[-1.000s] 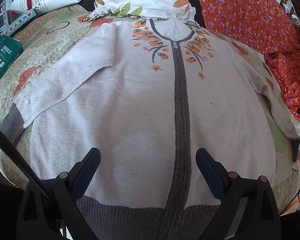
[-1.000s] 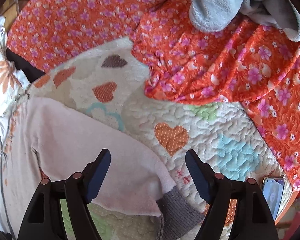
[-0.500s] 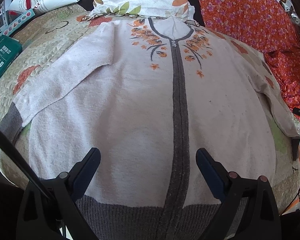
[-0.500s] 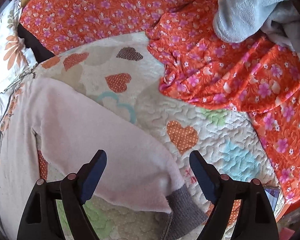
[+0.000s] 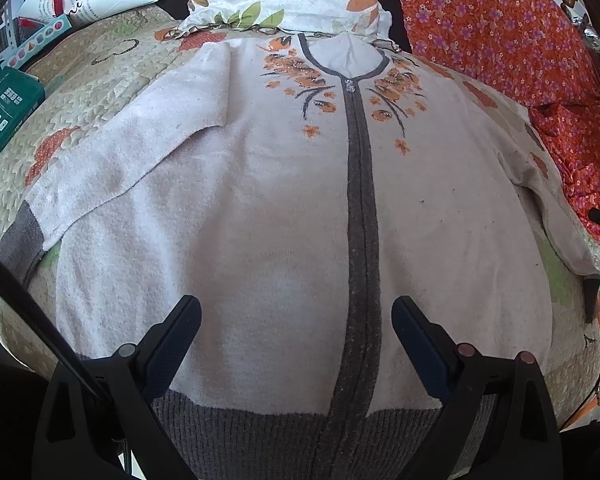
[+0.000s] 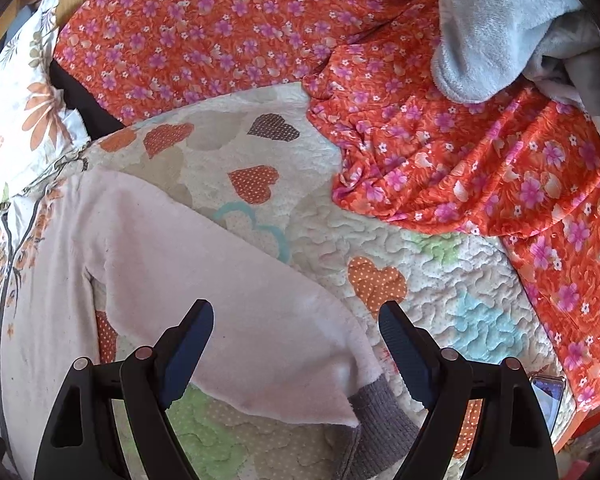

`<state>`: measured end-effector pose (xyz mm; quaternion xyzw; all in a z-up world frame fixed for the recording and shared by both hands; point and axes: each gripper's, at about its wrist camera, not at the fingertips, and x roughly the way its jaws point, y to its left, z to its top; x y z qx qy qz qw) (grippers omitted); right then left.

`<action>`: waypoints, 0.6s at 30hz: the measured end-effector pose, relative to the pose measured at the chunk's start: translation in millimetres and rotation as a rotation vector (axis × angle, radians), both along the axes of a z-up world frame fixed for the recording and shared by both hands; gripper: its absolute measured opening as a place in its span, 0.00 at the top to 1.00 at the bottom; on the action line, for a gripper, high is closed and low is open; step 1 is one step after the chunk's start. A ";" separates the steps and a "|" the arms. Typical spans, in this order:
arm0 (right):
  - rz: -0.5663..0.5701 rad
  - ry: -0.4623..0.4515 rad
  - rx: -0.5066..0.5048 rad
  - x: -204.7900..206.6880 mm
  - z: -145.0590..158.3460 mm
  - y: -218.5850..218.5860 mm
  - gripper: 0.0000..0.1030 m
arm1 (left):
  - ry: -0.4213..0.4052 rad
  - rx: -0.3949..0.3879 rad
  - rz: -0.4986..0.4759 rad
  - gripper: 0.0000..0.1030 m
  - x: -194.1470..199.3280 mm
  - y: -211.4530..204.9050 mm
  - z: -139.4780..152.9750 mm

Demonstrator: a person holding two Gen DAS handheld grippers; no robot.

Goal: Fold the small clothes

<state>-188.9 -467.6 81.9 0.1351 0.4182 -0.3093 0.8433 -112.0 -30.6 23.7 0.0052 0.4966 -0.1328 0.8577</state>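
Right claw [image 6: 296, 348] hovers spread over the cardigan's sleeve [image 6: 228, 292], gripping nothing; left claw [image 5: 296, 340], also spread, above its hem [image 5: 260, 436].

The cardigan [image 5: 260, 208] below me is soft, matt, fuzzy knit, with ribbed grey knit at hem and cuff [image 6: 380, 404]. The quilt [image 6: 432, 288] is stitched, puckered cotton, matt. The orange floral cloth [image 6: 480, 168] at upper right looks thin and slightly glossy. The grey blanket [image 6: 496, 40] is plush fleece. My fingers [image 6: 188, 344] are matt black plastic with ridged pads.
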 end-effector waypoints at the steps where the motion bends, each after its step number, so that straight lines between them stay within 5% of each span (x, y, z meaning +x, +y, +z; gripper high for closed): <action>1: 0.005 0.005 -0.002 1.0 -0.9 1.3 0.14 | 0.001 0.000 0.000 0.07 0.2 -0.1 -0.2; 18: 0.037 0.046 -0.008 9.6 -9.6 10.9 0.14 | 0.003 -0.004 0.005 0.07 -0.8 0.7 -5.6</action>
